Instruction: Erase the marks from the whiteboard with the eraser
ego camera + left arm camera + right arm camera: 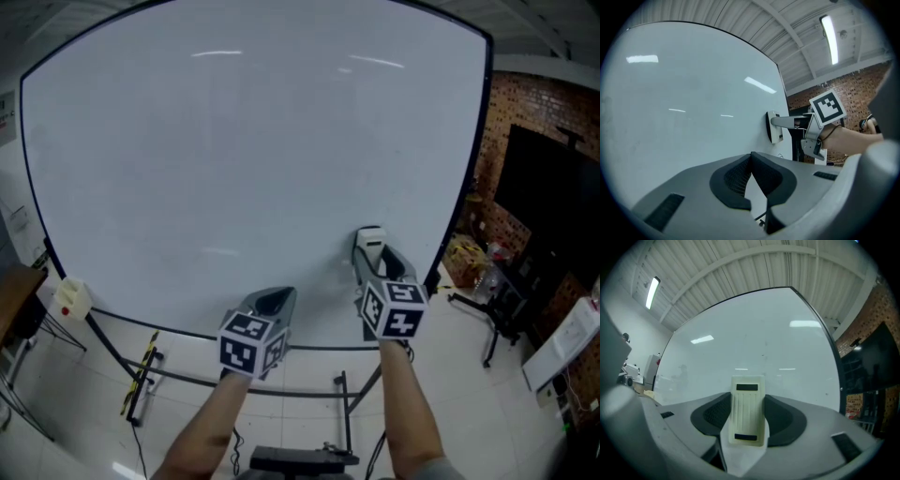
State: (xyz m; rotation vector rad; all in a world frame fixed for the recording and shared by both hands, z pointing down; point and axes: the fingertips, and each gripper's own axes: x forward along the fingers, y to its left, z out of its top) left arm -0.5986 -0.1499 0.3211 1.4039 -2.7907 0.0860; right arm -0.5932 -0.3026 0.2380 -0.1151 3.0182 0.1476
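- Tongs on the right (372,255) are clamped on the eraser (748,409), gripping its narrow sides. Its face looks to lie flat against the whiteboard (244,159) at about 5 o'clock on the board, near the right frame.
- Left tongs (751,174) are closed with the pads meeting and nothing between them. They hang near the board's bottom edge at about 6 o'clock, touching nothing.
- We see almost no writing. Only a few tiny specks show in the right gripper view, so the board looks close to done.
- What could go wrong: the hold is on the eraser's sides only, so a hard or tilted push could twist it out of the tongs.
- A wide stroke towards 3 o'clock could run off the frame, which is close by.
- The specks are faint, so we judge them easy to miss.
- Around us, a small white box (71,298) sits by the board's corner at 8 o'clock, stand legs (141,373) spread below, and a dark screen (548,197) stands against the brick wall (525,98) at 3 o'clock.
- Nothing blocks the board's face.
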